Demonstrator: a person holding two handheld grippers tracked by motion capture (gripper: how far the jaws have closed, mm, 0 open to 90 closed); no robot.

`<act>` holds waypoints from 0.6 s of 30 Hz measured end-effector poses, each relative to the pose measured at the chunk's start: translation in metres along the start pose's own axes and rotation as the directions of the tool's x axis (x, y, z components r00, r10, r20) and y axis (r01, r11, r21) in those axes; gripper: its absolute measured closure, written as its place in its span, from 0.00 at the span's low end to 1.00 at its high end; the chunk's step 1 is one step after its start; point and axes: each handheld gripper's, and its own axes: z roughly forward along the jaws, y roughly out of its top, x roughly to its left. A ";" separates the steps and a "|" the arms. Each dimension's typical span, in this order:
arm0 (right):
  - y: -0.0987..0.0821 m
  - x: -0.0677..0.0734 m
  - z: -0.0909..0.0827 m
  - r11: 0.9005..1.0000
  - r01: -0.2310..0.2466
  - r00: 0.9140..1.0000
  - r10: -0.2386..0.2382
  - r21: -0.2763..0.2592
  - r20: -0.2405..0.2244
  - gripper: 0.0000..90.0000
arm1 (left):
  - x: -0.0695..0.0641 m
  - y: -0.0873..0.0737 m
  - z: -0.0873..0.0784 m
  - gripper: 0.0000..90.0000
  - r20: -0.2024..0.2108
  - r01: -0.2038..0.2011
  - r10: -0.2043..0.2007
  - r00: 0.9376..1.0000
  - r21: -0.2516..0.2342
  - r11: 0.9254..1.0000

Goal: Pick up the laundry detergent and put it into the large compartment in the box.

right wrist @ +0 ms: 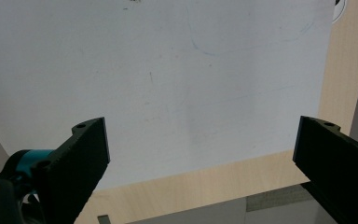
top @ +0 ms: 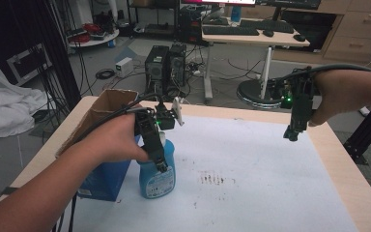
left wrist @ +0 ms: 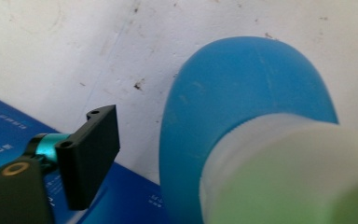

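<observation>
A blue plastic bottle [top: 157, 178] with a pale cap [left wrist: 298, 172] stands on the white sheet [top: 261, 164] at the table's left. My left gripper [top: 161, 166] points down over the bottle's top, with the bottle [left wrist: 242, 102] between its jaws. One black finger [left wrist: 93, 154] stands a little apart from the bottle's side; the other is hidden behind the cap. My right gripper [top: 291, 137] hangs open above the table's far right edge, and nothing lies between its jaws [right wrist: 200, 154].
A blue carton [top: 101, 180] stands against the bottle's left side, with an open cardboard box [top: 107, 102] behind it. Dark smudges [top: 216, 180] mark the sheet. Bare wood [top: 348, 164] rims the table. Computers, cables and a desk stand beyond.
</observation>
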 end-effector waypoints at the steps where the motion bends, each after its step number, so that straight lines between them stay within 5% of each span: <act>1: 0.000 0.000 0.000 1.000 0.000 1.000 0.000 0.000 -0.001 0.03 | 0.000 0.000 0.000 0.19 0.000 0.000 0.000 1.000 0.000 1.000; 18: 0.002 0.001 0.001 1.000 0.007 1.000 -0.007 0.007 0.007 0.03 | -0.004 0.002 0.000 0.31 0.009 -0.012 0.012 1.000 0.011 1.000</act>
